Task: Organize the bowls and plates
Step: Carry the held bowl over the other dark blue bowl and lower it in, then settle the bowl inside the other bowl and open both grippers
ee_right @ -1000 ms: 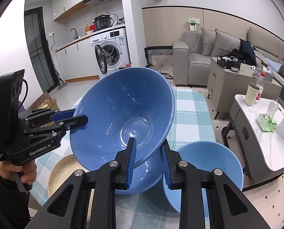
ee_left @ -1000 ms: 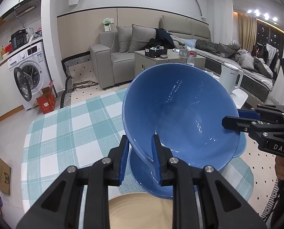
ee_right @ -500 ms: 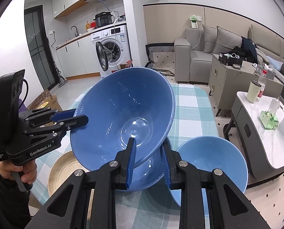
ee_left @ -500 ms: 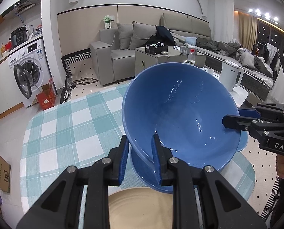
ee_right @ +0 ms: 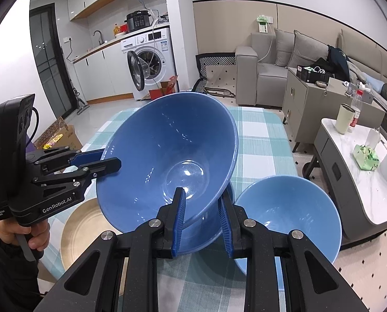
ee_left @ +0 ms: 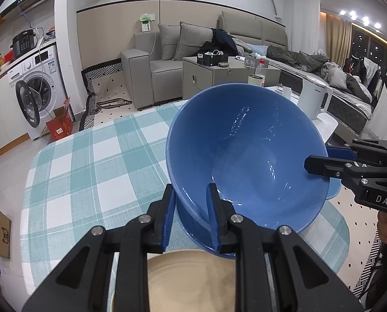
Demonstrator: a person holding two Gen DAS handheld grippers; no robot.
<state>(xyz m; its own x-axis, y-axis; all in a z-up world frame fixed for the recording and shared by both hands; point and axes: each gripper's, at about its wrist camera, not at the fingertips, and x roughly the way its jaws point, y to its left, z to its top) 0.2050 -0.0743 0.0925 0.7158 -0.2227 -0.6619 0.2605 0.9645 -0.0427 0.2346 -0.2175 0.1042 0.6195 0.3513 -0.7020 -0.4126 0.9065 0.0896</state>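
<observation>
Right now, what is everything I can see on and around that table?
dark blue bowl: one, tilted, gripped at its rim from two sides
second dark blue bowl: one, on the table under the tilted one
light blue bowl: one, on the table beside them
beige plate: one, on the table near the left gripper
tablecloth: one, teal and white check
washing machine: one, white, door open, by the kitchen wall
sofa: one, grey, at the back
kettle: one, white, on a side table
left gripper: one, black with blue pads, shut on the tilted bowl's rim
right gripper: one, same colours, shut on the opposite rim
hand: one, holding the left gripper
</observation>
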